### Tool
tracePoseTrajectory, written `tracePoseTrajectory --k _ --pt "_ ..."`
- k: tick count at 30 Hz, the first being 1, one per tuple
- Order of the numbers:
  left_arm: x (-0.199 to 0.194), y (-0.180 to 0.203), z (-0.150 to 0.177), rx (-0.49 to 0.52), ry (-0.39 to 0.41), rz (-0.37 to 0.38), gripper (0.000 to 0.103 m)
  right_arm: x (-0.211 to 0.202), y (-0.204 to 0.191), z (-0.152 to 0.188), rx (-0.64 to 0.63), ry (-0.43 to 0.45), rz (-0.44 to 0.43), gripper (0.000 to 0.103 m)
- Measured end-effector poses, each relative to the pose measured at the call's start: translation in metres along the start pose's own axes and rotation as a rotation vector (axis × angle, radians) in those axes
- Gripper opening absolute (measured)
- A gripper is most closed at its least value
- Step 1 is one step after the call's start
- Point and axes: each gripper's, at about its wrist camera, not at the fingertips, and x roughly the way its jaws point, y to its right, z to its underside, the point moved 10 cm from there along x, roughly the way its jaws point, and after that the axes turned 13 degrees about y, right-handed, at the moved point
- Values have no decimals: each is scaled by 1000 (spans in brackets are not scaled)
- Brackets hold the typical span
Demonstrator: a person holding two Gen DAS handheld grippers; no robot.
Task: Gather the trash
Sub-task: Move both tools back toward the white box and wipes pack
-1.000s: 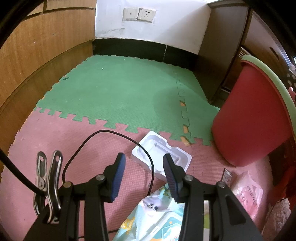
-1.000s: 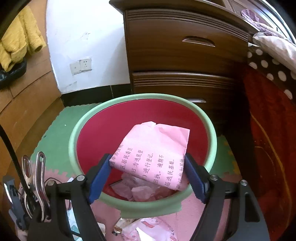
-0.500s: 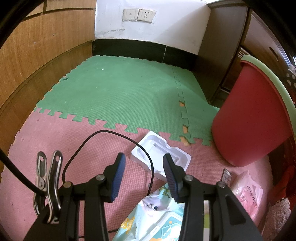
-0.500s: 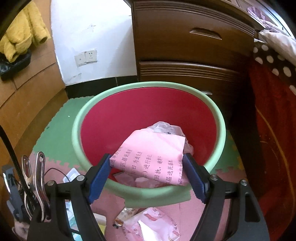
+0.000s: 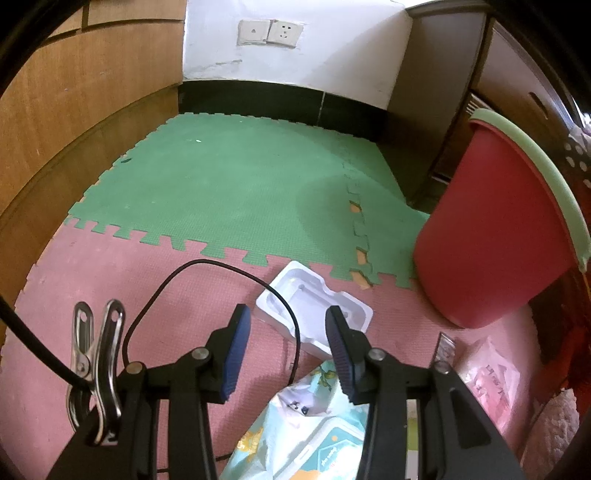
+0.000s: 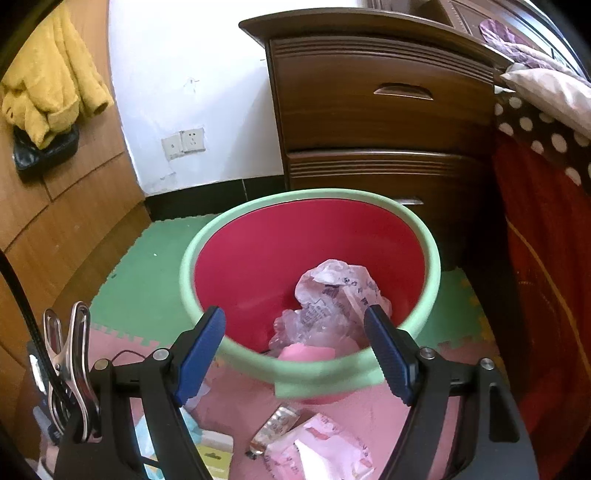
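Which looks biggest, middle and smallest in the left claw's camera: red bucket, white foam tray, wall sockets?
1. Red bucket, clearly biggest.
2. White foam tray.
3. Wall sockets, smallest, but they sit farthest from the camera, so that's only how they look.

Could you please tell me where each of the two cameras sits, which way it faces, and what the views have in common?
Left wrist: on the left gripper, looking down at the floor mats and a white foam tray; its two fingers show, open and empty.
Right wrist: on the right gripper, looking into the red bin before a wooden dresser; its fingers show, open and empty.
Shared: the red bin, the wall socket and the pink wrapper.
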Motion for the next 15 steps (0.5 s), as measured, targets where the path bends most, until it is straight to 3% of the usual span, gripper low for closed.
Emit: tracePoseTrajectory --k 8,15 --pt "-20 22 1 40 0 74 44 -47 -3 17 75 14 -43 79" --pt "-40 53 11 96 -18 149 44 -94 -21 56 41 -23 -80 79"
